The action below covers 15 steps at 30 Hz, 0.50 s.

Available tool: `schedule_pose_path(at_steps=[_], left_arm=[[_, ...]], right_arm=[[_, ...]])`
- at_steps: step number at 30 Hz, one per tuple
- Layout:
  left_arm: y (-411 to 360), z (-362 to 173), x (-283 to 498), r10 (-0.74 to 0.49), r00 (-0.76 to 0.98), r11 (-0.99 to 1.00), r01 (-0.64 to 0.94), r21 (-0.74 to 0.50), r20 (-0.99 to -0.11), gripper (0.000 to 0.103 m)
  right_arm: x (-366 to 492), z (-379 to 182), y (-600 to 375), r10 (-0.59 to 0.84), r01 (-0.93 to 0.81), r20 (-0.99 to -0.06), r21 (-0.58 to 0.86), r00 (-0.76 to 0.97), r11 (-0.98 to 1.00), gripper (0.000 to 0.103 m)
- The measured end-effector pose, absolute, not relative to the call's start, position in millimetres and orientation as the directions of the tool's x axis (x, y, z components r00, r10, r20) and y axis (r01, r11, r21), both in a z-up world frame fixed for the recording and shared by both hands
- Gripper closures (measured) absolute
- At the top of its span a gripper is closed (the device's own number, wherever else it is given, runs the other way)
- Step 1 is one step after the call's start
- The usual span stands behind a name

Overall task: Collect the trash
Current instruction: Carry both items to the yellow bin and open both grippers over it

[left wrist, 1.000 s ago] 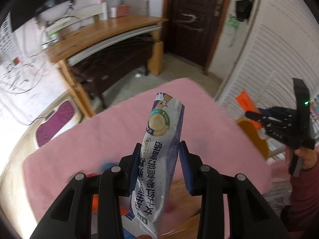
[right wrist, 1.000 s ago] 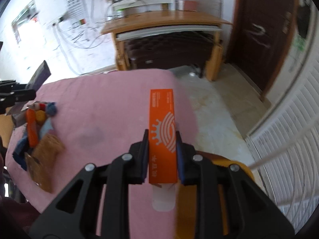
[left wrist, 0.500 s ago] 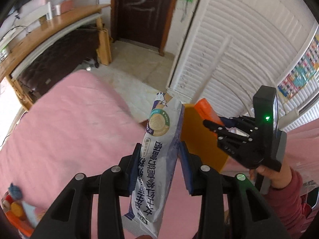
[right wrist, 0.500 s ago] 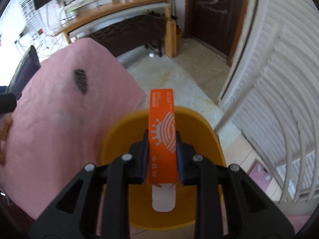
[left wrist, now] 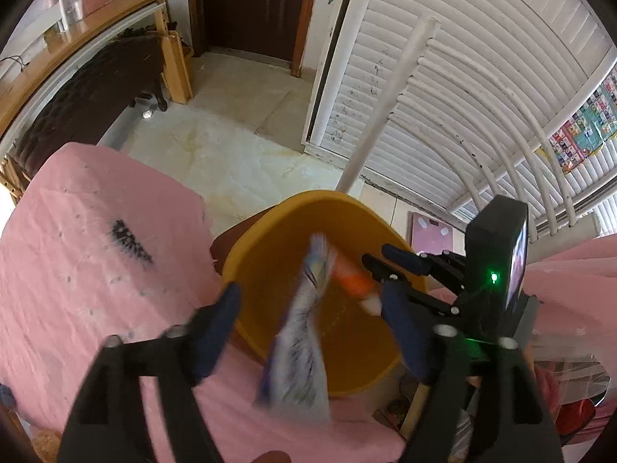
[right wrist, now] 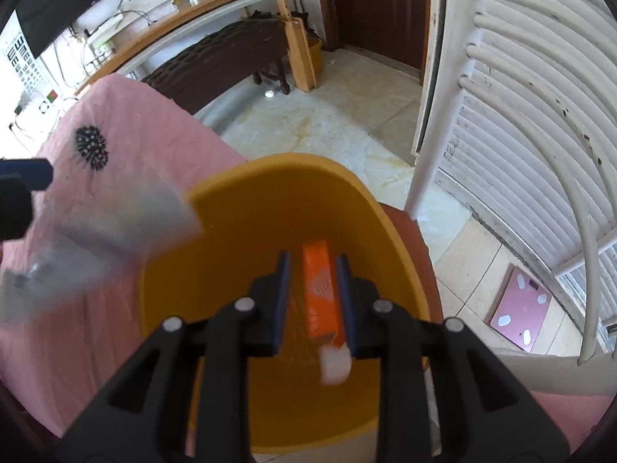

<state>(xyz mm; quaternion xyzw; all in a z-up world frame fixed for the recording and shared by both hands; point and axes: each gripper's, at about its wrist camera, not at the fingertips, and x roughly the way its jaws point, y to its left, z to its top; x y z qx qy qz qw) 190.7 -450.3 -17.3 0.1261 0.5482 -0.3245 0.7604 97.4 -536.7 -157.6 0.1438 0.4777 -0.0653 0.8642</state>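
Orange bin (right wrist: 270, 177) beside pink bed (left wrist: 77, 270) | both drops underway; more trash may remain, unseen | left gripper (left wrist: 308, 308) jaws wide apart, silver wrapper (left wrist: 304, 332) blurred, falling over rim | right gripper (right wrist: 313, 301) above bin, jaws apart, orange packet (right wrist: 320, 289) loose between, dropping in

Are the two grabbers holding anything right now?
No. The left gripper is open, its snack wrapper blurred and loose. The right gripper is open too, its orange packet dropping into the yellow bin.
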Motion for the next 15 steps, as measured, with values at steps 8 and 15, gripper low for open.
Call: schedule_pose_path(at_steps=[8, 15], left_arm=[[-450.4, -14.6, 179.9, -0.355, 0.208, 0.751, 0.644, -0.146, -0.912, 0.029], [-419.3, 10.3, 174.9, -0.416, 0.247, 0.764, 0.617, -0.19, -0.875, 0.029]], right_arm=[[86.3, -146.2, -545.5, 0.015, 0.281, -0.824, 0.21, 0.566, 0.937, 0.03], [76.1, -113.2, -534.1, -0.002, 0.273, -0.761, 0.23, 0.648, 0.934, 0.012]])
